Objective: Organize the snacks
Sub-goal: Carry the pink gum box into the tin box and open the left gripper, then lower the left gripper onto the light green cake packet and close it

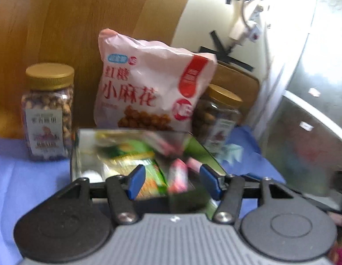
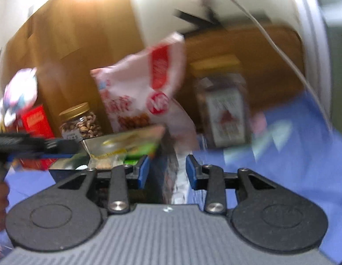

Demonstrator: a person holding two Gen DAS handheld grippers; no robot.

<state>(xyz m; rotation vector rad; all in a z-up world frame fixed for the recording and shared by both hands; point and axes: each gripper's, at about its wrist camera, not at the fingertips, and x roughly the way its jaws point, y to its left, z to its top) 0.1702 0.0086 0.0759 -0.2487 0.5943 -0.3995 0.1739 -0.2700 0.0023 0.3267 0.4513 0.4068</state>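
Snacks are crowding the view ahead of me on the blue cloth (image 1: pixel 27 176). I am holding my left gripper (image 1: pixel 173 181) over a clear box (image 1: pixel 80 152) full of small packets (image 1: pixel 149 176), green and pink ones; my left jaws are standing spread, with the packets showing between them, though blur keeps me from telling whether the pads are touching any. Behind the box a pink bag (image 1: pixel 149 84) is leaning against the wooden board (image 1: pixel 60 33), with a gold-lidded jar (image 1: pixel 48 114) to its left and a second jar (image 1: pixel 217 119) to its right.

My right gripper (image 2: pixel 167 172) is pointing at the same bag (image 2: pixel 144 88), and its jaws are parted too, pinching nothing I can make out. In that view the left gripper (image 2: pixel 38 148) is reaching in from the left edge above the box (image 2: pixel 67 165), and a red carton (image 2: pixel 36 119) is standing behind it.
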